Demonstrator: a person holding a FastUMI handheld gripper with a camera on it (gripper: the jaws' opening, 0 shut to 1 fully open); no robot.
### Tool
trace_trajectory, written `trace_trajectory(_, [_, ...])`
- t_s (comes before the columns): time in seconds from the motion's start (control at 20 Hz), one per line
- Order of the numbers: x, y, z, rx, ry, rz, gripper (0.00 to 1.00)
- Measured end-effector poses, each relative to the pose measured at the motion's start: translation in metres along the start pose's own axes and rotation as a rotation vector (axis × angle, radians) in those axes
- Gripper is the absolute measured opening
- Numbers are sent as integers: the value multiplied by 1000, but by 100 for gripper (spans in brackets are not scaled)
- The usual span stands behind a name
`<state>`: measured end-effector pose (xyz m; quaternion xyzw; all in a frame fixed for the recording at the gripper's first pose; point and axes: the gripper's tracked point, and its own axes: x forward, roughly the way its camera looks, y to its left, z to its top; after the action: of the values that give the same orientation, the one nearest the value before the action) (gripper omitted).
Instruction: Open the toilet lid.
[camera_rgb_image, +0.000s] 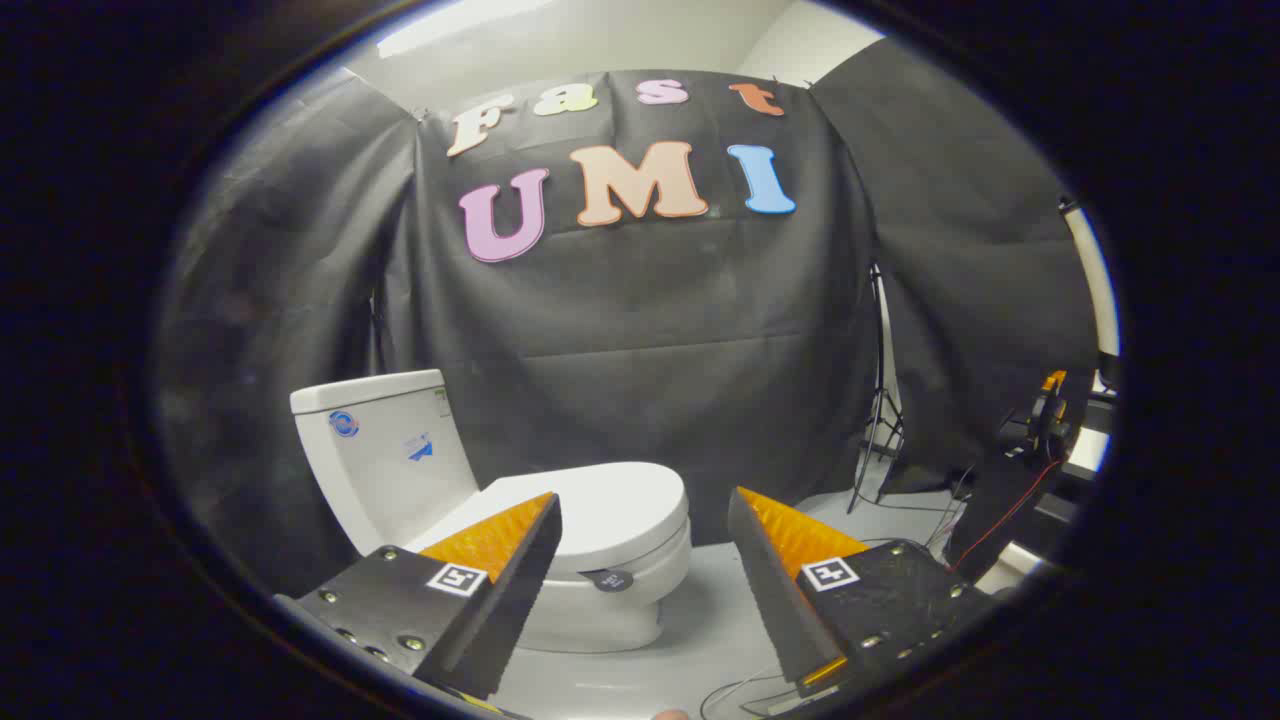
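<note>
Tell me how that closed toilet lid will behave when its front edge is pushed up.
The toilet lid looks like stiff, glossy plastic, so it should probably swing up in one piece but may slip on the fingers. It likely pivots near the tank. The hand-held gripper is open, short of it.

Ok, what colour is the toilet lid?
White, like the tank; the closed lid shows best in the gripper view, beyond the open gripper.

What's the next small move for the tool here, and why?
Probably ease the tool forward and down toward the front edge of the toilet lid. The lid lies flat and closed on the bowl, and the tool is open, with nothing between its fingers and the lid a way ahead of them. The left finger lines up with the lid, so a slight shift left would centre it.
</note>
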<state>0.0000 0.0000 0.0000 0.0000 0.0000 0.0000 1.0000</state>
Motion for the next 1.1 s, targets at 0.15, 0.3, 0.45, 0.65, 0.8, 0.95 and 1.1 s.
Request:
trace_trajectory(0.15, [3,4,9,46,-16,22,98])
trace_trajectory(0.3, [15,5,8,17,-18,25,98])
trace_trajectory(0.45, [26,13,1,-16,-3,44,98])
trace_trajectory(0.65, [47,32,-12,-62,21,77,98])
trace_trajectory(0.8, [66,38,-20,-101,35,79,98])
trace_trajectory(0.95, [80,41,-26,-88,49,82,99])
trace_trajectory(1.1, [91,39,-29,-96,55,70,99])
